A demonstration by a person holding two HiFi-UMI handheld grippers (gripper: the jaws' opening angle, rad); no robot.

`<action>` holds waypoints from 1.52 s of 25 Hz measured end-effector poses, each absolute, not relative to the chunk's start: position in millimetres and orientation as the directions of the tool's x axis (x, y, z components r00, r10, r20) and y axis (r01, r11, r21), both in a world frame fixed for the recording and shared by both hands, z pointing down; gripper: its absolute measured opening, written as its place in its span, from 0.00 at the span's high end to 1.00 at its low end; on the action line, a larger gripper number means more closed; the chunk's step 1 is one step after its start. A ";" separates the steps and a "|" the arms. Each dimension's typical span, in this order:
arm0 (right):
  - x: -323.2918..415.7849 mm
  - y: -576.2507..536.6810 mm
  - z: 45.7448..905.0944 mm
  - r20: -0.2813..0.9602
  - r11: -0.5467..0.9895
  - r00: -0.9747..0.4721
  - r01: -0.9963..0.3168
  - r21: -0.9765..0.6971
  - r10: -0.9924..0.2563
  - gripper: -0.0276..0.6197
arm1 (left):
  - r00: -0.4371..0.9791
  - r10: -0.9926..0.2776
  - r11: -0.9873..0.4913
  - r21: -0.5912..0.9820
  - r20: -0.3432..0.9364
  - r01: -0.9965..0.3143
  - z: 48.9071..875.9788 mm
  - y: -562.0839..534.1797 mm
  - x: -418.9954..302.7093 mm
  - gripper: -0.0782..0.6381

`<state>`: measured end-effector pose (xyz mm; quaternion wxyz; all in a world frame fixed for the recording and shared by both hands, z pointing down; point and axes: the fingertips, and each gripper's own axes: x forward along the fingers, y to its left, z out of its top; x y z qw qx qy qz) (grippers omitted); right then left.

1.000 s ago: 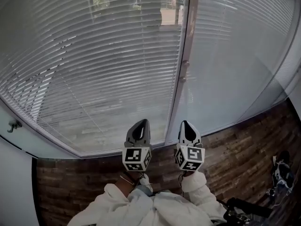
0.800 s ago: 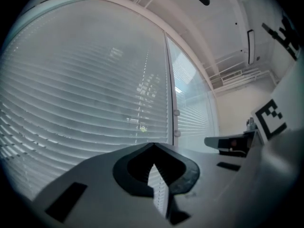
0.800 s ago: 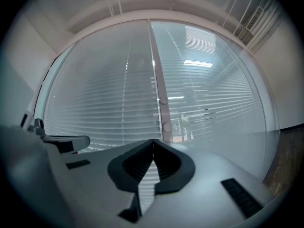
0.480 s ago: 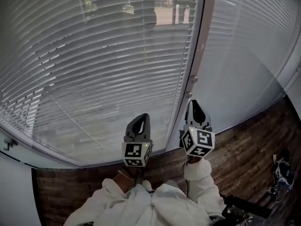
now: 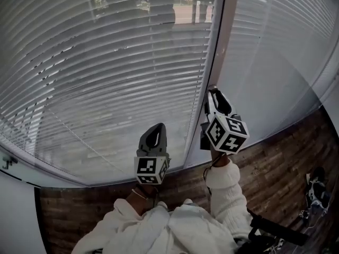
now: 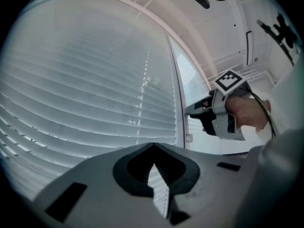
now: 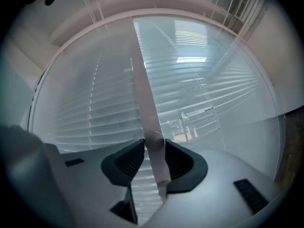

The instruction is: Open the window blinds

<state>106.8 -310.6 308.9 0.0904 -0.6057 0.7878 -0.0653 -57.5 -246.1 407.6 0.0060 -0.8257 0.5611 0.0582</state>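
White slatted blinds [image 5: 106, 78] hang lowered over the left pane, and a second set [image 5: 275, 62] covers the right pane. A pale upright post [image 5: 214, 46] divides them. My right gripper [image 5: 212, 92] is raised level against this post. In the right gripper view its jaws [image 7: 154, 144] are opening, with a small round knob [image 7: 154, 137] on the post between the tips. My left gripper [image 5: 153, 131] hangs lower, in front of the left blinds. Its jaws [image 6: 153, 148] are shut on nothing. The left gripper view shows the right gripper [image 6: 190, 112] just above a knob [image 6: 189, 137].
A dark brick-patterned ledge [image 5: 275, 168] runs below the window. A small hook [image 5: 6, 163] sits on the white wall at the left. Dark gear [image 5: 318, 189] lies at the lower right. The person's white sleeves fill the bottom of the head view.
The right gripper has risen and moved in to the post between the panes. The left gripper has shifted a little toward the left blinds.
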 end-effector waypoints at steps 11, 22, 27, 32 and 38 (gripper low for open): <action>106.0 -314.8 308.2 0.016 0.242 -0.241 -0.970 0.041 -0.970 0.77 | 0.361 -0.928 -0.368 0.067 -0.096 -0.928 414.8 -249.1 -53.9 0.90; 98.0 -311.3 307.5 0.076 0.190 -0.190 -0.702 0.687 -0.979 0.77 | 0.358 -0.930 -0.364 0.067 -0.084 -0.929 420.6 -249.6 -51.4 0.90; 95.8 -311.0 310.4 0.067 0.138 -0.167 -0.464 0.875 -0.984 0.77 | 0.358 -0.930 -0.364 0.057 -0.087 -0.930 421.2 -250.3 -49.0 0.90; 95.4 -309.0 312.4 0.066 0.095 -0.159 -0.187 0.978 -0.985 0.77 | 0.357 -0.931 -0.362 0.061 -0.076 -0.930 426.3 -249.1 -48.0 0.90; 93.8 -307.8 315.6 0.016 -0.016 -0.149 0.210 0.977 -0.989 0.77 | 0.357 -0.932 -0.361 0.073 -0.066 -0.930 431.2 -249.5 -44.5 0.90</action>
